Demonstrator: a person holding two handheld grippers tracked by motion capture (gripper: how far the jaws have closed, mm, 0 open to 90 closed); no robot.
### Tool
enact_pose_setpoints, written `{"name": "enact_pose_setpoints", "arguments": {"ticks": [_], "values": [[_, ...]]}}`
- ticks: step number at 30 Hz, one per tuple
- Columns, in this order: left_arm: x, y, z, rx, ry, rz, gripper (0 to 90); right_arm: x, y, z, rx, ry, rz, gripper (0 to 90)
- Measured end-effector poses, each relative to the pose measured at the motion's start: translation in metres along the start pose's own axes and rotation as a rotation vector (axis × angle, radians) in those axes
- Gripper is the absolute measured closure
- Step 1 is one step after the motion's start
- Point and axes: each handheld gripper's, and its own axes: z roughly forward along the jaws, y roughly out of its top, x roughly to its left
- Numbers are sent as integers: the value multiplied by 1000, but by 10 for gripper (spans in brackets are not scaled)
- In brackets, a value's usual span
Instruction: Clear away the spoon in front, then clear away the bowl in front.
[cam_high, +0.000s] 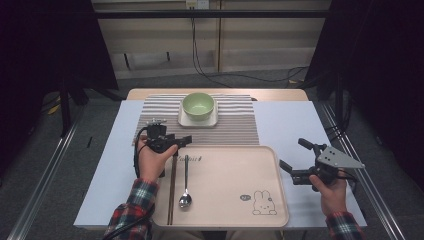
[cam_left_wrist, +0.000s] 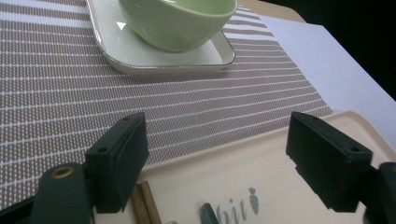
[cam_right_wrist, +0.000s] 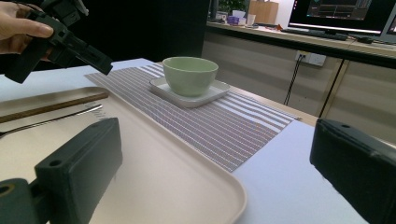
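Note:
A beige tray (cam_high: 230, 185) lies at the table's near edge, with brown chopsticks (cam_high: 172, 190) and a metal spoon (cam_high: 185, 185) lying side by side at its left. My left gripper (cam_high: 186, 140) hovers over their far ends, open, with nothing between its pads (cam_left_wrist: 119, 156); the chopstick tips (cam_left_wrist: 144, 203) and spoon handle (cam_left_wrist: 208, 214) lie just below. Beyond it a green bowl (cam_left_wrist: 182, 18) stands on a square white plate (cam_left_wrist: 140, 60). My right gripper (cam_high: 291, 153) is held open just right of the tray, holding nothing, and faces the bowl (cam_right_wrist: 189, 74).
A brown and white striped placemat (cam_high: 235, 125) lies under the plate at the far side of the white table (cam_high: 295, 120). A rabbit drawing (cam_high: 263, 202) marks the tray's near right corner. Cables run on the floor behind the table.

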Motion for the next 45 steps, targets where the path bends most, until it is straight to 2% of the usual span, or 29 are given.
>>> {"name": "enact_pose_setpoints", "arguments": {"ticks": [3, 7, 10, 25, 28, 32, 39, 45], "values": [[-2, 5, 0, -6, 8, 16, 172, 1, 0, 0, 1, 3, 5, 17], [-3, 12, 0, -18, 12, 10, 146, 0, 0, -1, -2, 1, 8, 17], [-1, 17, 2, -16, 30, 15, 138, 0, 0, -1, -2, -1, 11, 17], [10, 38, 15, -26, 75, -17, 127, -1, 0, -2, -3, -5, -2, 17], [11, 43, 18, -28, 70, -26, 126, -1, 0, -2, 0, -9, -2, 17], [12, 48, 21, -32, 71, -36, 126, -1, 0, -2, -4, -2, -3, 17], [15, 59, 28, -28, 95, -36, 116, -1, 0, -2, 0, 5, 0, 17], [17, 67, 35, -29, 111, -53, 114, 0, 0, -2, -2, 11, 2, 17]]}}
